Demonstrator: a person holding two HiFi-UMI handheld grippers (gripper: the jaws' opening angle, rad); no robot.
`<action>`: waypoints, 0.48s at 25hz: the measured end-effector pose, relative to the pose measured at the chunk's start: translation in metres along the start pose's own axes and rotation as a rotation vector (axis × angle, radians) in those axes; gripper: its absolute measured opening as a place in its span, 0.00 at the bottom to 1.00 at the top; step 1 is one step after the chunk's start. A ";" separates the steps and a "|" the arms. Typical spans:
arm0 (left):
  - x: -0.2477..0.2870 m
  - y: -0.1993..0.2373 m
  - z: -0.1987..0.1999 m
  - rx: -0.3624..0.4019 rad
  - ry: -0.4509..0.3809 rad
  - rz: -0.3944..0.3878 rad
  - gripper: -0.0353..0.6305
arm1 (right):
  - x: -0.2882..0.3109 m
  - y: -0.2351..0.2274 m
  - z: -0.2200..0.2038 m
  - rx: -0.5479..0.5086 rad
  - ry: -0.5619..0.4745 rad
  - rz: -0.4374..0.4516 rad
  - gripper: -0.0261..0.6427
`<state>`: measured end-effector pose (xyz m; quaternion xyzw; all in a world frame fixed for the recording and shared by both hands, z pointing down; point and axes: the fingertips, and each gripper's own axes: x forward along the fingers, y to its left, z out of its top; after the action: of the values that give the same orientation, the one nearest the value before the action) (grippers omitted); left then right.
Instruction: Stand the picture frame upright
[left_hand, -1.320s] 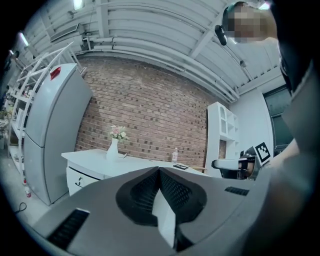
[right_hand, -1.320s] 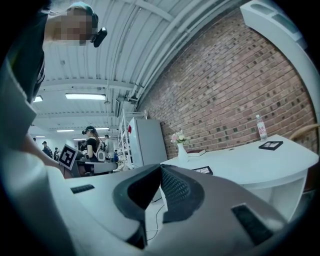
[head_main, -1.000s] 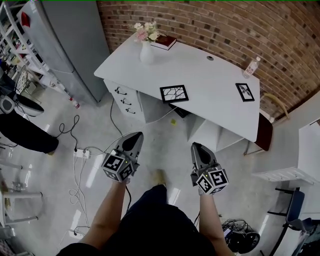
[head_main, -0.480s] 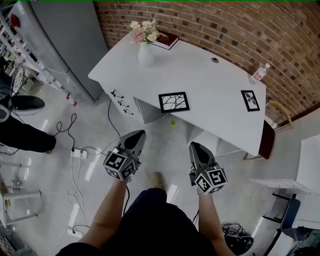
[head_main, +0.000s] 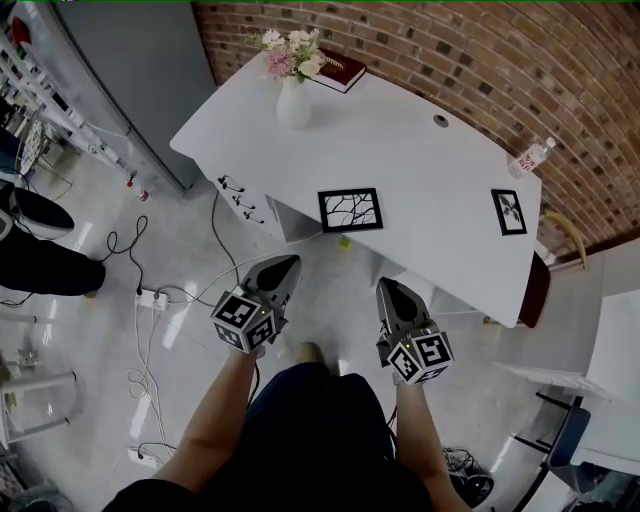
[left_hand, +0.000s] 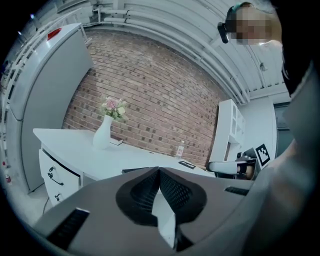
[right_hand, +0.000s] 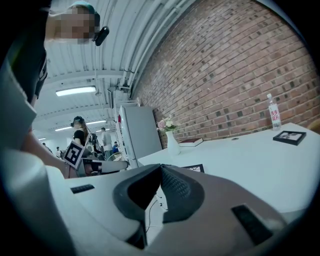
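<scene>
Picture frame (head_main: 350, 210): lies flat, face up, near the front edge of the white desk (head_main: 420, 150), ahead of both grippers and well apart from them.
Left gripper (head_main: 288, 266): fingers closed together, nothing between them.
Right gripper (head_main: 386, 288): fingers likewise shut and empty, held over the floor short of the desk.
Risk, wrong target: a second frame (head_main: 509, 211) lies flat near the desk's right end (the task does not say which one is meant).
Risk, slipping off: the near frame sits close to the edge, so a push from closed fingers would likely slide it off the desk rather than lift it.
Risk, footing: cables (head_main: 160, 295) trail over the floor to the left.
Vase (head_main: 293, 103): upright at the back left, holding flowers (head_main: 288, 52).
Bottle (head_main: 530, 157): at the far right edge; its contents cannot be told.
Drawers (head_main: 240, 195): closed.
</scene>
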<state>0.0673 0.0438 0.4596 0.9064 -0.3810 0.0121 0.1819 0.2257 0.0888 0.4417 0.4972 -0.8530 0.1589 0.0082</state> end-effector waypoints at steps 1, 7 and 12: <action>0.002 -0.001 -0.001 -0.005 0.007 -0.007 0.07 | 0.002 -0.001 -0.001 0.001 0.004 0.001 0.05; 0.014 0.005 -0.008 -0.056 0.023 -0.007 0.07 | 0.022 -0.010 -0.003 -0.006 0.036 0.033 0.05; 0.023 0.017 -0.014 -0.092 0.030 0.023 0.07 | 0.051 -0.018 -0.003 -0.013 0.063 0.082 0.04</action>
<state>0.0735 0.0213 0.4817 0.8923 -0.3890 0.0103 0.2291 0.2149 0.0387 0.4579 0.4566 -0.8729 0.1690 0.0319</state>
